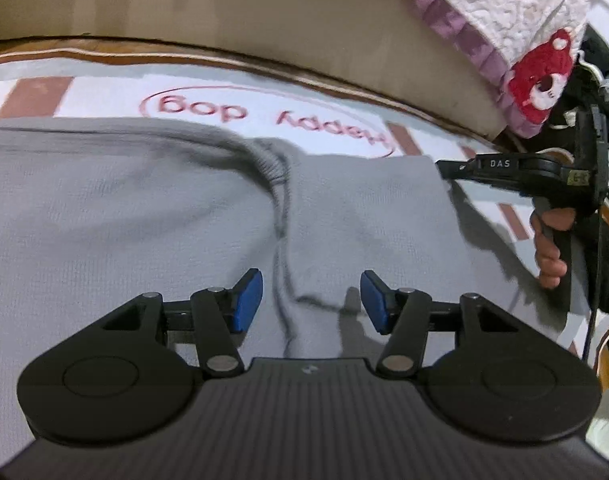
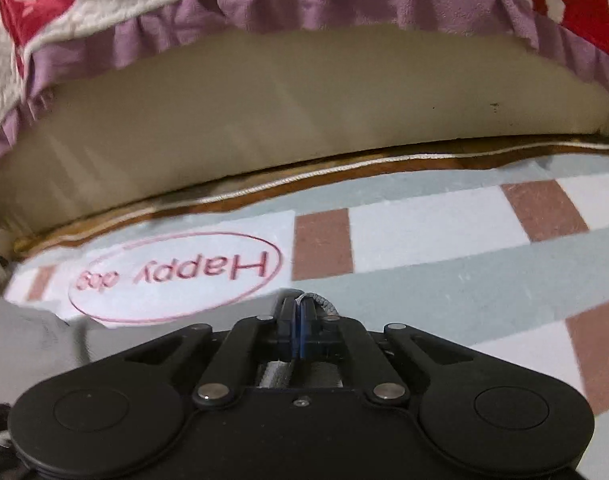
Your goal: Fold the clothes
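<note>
1. Checked bedding in pale blue, white and brown squares [image 2: 444,256] covers the surface we work on, with a pink oval reading "Happy dog" [image 2: 176,276] printed on it.
2. Behind it runs a cream padded edge [image 2: 304,112], and over that hangs a white quilt with a purple frill and red bears [image 2: 312,0].
3. Our grey knit garment [image 1: 124,220] lies spread flat on the bedding, its ribbed neckline [image 1: 270,164] towards the printed oval and a long crease running down its middle.
4. Our left gripper [image 1: 311,300] hovers just above the garment, straddling that crease; its blue pads [image 1: 248,300] stand wide apart and pinch nothing.
5. Our right gripper [image 2: 298,312] has its jaws pressed together on a small bit of ribbed grey fabric that pokes out beyond the tips.
6. From the left wrist view we see the right gripper [image 1: 444,168] at the garment's far right corner, held by a hand [image 1: 548,248] on its grip.
7. Dark clutter and white cords [image 1: 600,80] sit at the right edge, too blurred for us to identify.
</note>
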`<state>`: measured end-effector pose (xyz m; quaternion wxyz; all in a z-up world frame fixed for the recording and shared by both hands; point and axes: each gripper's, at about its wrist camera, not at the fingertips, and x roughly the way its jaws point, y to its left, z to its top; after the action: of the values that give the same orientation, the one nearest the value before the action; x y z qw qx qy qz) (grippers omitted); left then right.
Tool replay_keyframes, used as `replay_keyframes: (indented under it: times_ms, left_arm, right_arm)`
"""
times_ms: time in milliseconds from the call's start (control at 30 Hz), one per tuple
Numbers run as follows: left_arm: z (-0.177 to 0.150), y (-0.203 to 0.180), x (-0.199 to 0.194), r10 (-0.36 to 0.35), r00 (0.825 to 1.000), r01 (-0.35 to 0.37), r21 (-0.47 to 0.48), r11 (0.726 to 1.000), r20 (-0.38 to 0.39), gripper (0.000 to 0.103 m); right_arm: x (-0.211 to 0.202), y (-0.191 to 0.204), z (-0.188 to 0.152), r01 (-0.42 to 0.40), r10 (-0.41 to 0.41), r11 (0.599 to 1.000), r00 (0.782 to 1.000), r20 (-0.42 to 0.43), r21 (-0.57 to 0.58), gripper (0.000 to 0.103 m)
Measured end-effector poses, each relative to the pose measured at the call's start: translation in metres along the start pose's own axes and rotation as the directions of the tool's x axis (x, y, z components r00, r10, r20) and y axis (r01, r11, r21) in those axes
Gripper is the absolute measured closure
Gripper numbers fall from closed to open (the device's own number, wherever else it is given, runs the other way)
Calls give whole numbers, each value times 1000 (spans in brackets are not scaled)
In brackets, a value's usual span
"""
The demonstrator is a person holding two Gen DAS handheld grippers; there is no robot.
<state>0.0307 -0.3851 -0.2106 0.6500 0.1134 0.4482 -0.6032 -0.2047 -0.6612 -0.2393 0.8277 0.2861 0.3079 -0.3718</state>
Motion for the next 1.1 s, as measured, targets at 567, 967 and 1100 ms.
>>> replay_keyframes:
  times_ms: [567, 967, 1100]
  left_arm:
    - [-61, 150, -154, 496, 864, -464, -521, 717, -86, 42]
    - [-105, 214, -205, 510, 859, -355, -760, 545, -36, 37]
    - [-114, 233, -211, 472, 880, -235, -818, 525, 50, 38]
  right_arm:
    - [-92, 147, -93, -103, 76, 957, 991, -110, -272, 61]
    - [-111, 235, -116, -244, 195, 830, 969, -149, -501, 59]
    - [-106, 265, -137, -282, 216, 719, 959, -181, -635, 59]
